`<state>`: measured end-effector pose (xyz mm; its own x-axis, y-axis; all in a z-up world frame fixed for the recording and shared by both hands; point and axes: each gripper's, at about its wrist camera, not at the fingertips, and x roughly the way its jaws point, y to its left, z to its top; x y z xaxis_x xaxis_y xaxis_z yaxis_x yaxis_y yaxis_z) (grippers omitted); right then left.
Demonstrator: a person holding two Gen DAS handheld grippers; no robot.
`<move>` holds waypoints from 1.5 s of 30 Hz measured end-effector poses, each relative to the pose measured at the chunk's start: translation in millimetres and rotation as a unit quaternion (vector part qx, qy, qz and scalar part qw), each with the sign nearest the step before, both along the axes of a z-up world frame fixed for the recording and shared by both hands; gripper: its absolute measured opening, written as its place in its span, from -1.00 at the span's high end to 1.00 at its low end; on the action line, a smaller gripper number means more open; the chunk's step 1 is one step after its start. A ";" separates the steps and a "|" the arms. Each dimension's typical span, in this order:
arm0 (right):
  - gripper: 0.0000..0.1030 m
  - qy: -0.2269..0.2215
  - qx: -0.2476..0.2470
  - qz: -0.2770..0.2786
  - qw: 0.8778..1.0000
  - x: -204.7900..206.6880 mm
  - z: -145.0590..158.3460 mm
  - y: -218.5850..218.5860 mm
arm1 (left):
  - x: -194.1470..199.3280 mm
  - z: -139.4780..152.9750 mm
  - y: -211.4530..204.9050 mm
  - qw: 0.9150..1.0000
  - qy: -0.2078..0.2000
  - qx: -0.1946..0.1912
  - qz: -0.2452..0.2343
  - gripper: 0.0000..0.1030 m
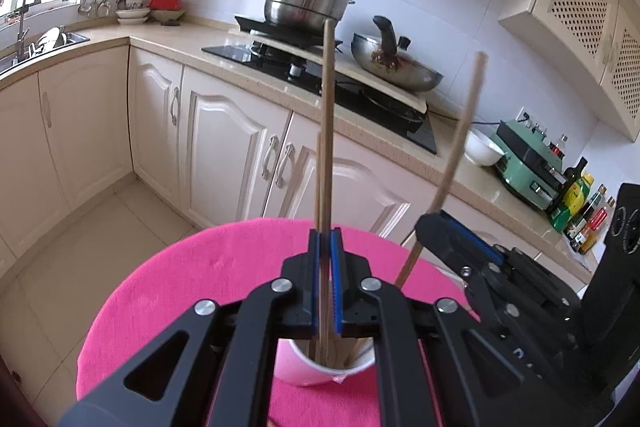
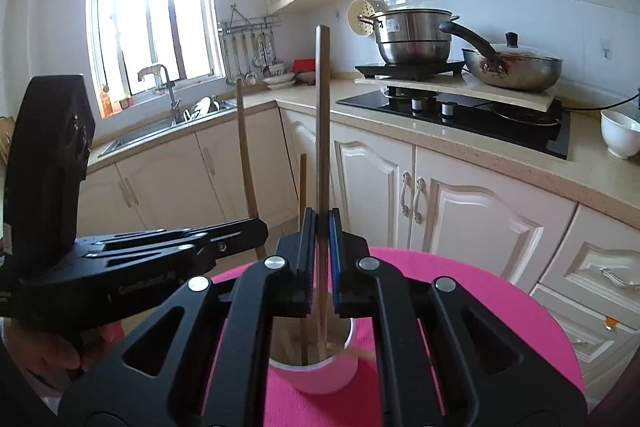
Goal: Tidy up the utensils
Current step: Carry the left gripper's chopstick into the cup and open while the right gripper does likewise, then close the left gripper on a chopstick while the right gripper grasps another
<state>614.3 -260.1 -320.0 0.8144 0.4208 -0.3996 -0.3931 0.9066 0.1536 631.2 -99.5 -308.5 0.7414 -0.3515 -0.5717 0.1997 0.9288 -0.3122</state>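
A white cup [image 1: 316, 373] stands on a round pink-covered table [image 1: 192, 275], right under my left gripper [image 1: 326, 239]. That gripper is shut on an upright wooden chopstick [image 1: 328, 115] whose lower end reaches into the cup. A second stick [image 1: 319, 179] stands in the cup just behind it. My right gripper [image 2: 322, 215] is shut on another chopstick [image 2: 322, 115], which also runs down into the cup [image 2: 320, 373] beside a loose stick [image 2: 303, 187]. Each gripper shows in the other's view: the right gripper [image 1: 432, 223] with its tilted chopstick [image 1: 460, 147], the left gripper [image 2: 256, 227] with its own chopstick [image 2: 245, 147].
A kitchen counter [image 2: 480, 151] with cabinets runs behind the table. It carries a black hob [image 2: 460, 107], a steel pot [image 2: 412, 39], a wok [image 2: 516, 67] and a white bowl [image 2: 620, 135]. A sink [image 2: 152, 131] sits under the window. Bottles [image 1: 580, 203] stand at the right. A hand [image 2: 40, 351] grips the left tool.
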 end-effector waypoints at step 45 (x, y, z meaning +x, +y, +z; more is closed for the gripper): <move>0.62 0.169 -0.121 0.052 0.977 -92.3 -27.4 -3.9 | -121.7 -92.2 56.5 0.938 0.321 0.033 0.125 0.51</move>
